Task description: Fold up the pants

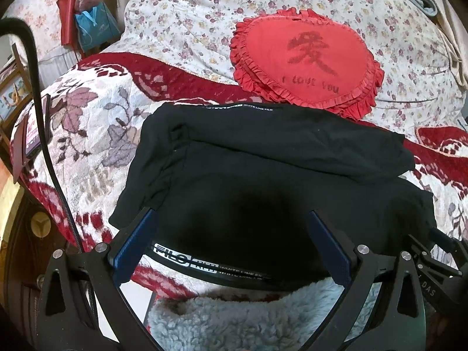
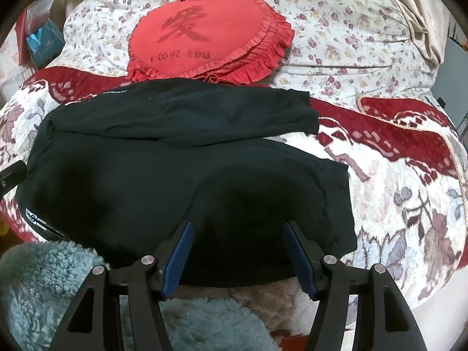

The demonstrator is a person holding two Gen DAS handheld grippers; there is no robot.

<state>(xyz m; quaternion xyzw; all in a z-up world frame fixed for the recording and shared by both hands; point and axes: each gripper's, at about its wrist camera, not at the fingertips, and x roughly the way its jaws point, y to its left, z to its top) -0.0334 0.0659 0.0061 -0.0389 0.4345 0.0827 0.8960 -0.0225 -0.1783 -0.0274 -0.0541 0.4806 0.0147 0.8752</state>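
Note:
Black pants (image 1: 263,161) lie folded into a compact stack on a red and white floral blanket (image 1: 87,134). Their printed waistband (image 1: 187,260) runs along the near edge. My left gripper (image 1: 232,213) hangs open over that near edge, blue pads (image 1: 140,242) spread wide with the fabric below them. In the right wrist view the same pants (image 2: 175,175) fill the middle. My right gripper (image 2: 238,225) stands open over their near right part, and its pads (image 2: 178,257) pinch nothing. The right gripper's body (image 1: 433,257) shows at the edge of the left wrist view.
A red heart-shaped frilled pillow (image 1: 307,58) (image 2: 210,32) lies just beyond the pants on a flowered quilt (image 1: 190,14). Light-blue fleece (image 1: 248,316) (image 2: 44,286) sits under the grippers. A phone (image 1: 32,134) and a black cable (image 1: 44,117) are at the blanket's left edge.

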